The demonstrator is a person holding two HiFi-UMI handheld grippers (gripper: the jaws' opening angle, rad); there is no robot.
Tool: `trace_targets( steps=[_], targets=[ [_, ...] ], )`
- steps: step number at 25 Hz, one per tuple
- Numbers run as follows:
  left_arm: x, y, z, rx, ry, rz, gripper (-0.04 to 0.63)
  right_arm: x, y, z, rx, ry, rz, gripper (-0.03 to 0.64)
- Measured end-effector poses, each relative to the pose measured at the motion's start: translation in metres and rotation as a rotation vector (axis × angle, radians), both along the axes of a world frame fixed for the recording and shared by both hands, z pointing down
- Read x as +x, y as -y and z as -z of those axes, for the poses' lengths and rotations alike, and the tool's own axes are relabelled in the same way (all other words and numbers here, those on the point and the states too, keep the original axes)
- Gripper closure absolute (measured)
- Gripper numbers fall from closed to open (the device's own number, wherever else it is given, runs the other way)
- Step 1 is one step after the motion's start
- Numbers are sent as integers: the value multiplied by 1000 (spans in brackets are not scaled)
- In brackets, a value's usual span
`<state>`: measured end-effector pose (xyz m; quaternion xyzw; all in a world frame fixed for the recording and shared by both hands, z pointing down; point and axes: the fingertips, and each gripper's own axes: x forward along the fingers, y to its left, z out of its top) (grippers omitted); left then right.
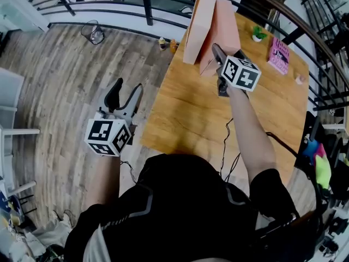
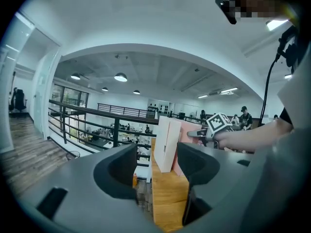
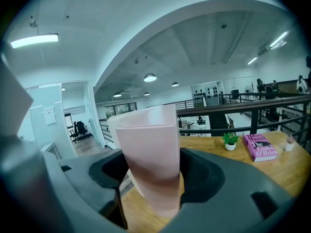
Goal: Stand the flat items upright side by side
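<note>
Wooden table point(image 1: 185, 119) is sitting on a mezzanine, with the railing point(image 1: 109, 26) running past its far edge and plank floor point(image 1: 60, 86) showing off to the left.

- Two flat boxes are standing on end at the table's far left corner: pale box point(image 1: 197, 23) nearest the edge, pink box point(image 1: 228, 31) just beside it. I cannot tell if they are touching.
- Risks, as I am judging them: both boxes are standing tall and thin, close to the corner. Any sideways shove through the pink box is likely to knock the pale box over, and possibly off the table. Letting go while the pink box is tilting would drop it flat again. Twisting my wrist would be dragging its base out of line.
- Right gripper point(image 1: 216, 52): jaws are standing wide, with the pink box's narrow edge between them and filling the gap. I am reading this as a hold on the box, though a light one.
- Left gripper point(image 1: 128, 86): jaws are standing apart with nothing between them. It is hanging over the floor, off the table's left side, pointing towards the boxes.
</note>
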<state>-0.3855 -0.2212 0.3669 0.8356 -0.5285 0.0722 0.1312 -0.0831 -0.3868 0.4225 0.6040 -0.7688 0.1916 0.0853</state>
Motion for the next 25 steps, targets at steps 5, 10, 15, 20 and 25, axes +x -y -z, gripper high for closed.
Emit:
trace_targets(
  steps=[5, 10, 15, 20, 25],
  targets=[
    [-11, 4, -6, -11, 1, 22, 321, -7, 19, 0, -5, 26, -39, 290],
    [-8, 6, -11, -23, -4, 5, 321, -8, 29, 3, 2, 14, -71, 284],
    [-7, 8, -19, -39, 8, 10, 321, -14, 29, 5, 16, 71, 9, 262],
    [-2, 6, -25, -42, 25, -6, 324, -15, 13, -17, -7, 36, 111, 292],
    [4, 8, -27, -49, 30, -17, 324, -16, 1, -51, -83, 39, 148, 310]
  ],
)
